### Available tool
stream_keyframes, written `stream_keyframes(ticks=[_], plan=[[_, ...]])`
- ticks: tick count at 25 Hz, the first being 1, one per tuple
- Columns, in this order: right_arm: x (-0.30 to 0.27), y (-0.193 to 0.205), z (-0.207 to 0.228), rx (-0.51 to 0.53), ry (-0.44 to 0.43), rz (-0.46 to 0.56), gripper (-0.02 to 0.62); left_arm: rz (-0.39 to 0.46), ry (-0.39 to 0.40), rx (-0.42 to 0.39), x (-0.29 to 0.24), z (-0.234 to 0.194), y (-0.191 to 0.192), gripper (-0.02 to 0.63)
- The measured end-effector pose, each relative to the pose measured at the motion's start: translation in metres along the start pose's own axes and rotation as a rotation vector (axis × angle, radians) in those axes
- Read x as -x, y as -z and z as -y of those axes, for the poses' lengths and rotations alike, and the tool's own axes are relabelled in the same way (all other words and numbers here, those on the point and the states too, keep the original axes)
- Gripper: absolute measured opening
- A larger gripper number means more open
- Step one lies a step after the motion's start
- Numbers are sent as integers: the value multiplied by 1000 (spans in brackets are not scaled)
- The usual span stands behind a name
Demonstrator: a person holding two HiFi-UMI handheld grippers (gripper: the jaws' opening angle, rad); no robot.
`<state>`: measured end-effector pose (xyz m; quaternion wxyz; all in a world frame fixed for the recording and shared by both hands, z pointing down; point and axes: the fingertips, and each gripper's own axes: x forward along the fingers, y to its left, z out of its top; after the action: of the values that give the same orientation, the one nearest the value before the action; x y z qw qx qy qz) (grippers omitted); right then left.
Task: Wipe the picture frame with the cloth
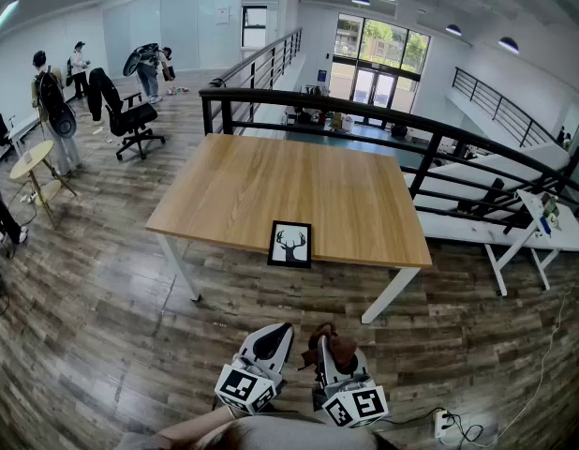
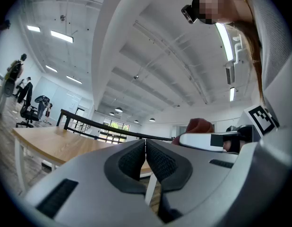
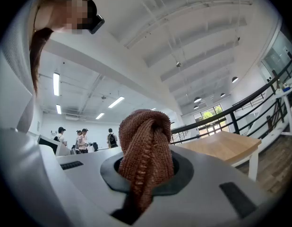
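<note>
A black picture frame (image 1: 290,244) with a deer-head print lies flat near the front edge of the wooden table (image 1: 261,186). Both grippers hang low in the head view, well short of the table, over the floor. My left gripper (image 1: 274,337) is shut with nothing between its pads (image 2: 132,161). My right gripper (image 1: 329,348) is shut on a bunched brown knitted cloth (image 3: 146,150), which sticks up from between its jaws; the cloth (image 1: 330,343) also shows in the head view. From the left gripper view the cloth (image 2: 199,125) peeks above the right gripper.
A black railing (image 1: 383,120) runs behind the table. White benches (image 1: 496,228) stand to the right. At the far left are a black office chair (image 1: 130,118), a small round table (image 1: 32,162) and several people. A power strip (image 1: 444,425) lies on the floor at lower right.
</note>
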<state>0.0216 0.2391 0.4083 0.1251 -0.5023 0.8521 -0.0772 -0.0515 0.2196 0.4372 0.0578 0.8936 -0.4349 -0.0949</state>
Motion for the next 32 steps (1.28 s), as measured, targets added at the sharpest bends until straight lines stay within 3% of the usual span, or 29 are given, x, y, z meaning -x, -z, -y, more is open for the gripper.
stream_keyframes(ticks=[13,21,32], plan=[[-4,11,8,-18,-59,-22,45,-4,-44,13,-5,-3,13,9],[-60,16,32,7,-53,-29,46,17,-41,33,-52,-51,9,9],[-192,17,60,21,-38,-42,44,18,-11,50,-143,-155,-18,9]])
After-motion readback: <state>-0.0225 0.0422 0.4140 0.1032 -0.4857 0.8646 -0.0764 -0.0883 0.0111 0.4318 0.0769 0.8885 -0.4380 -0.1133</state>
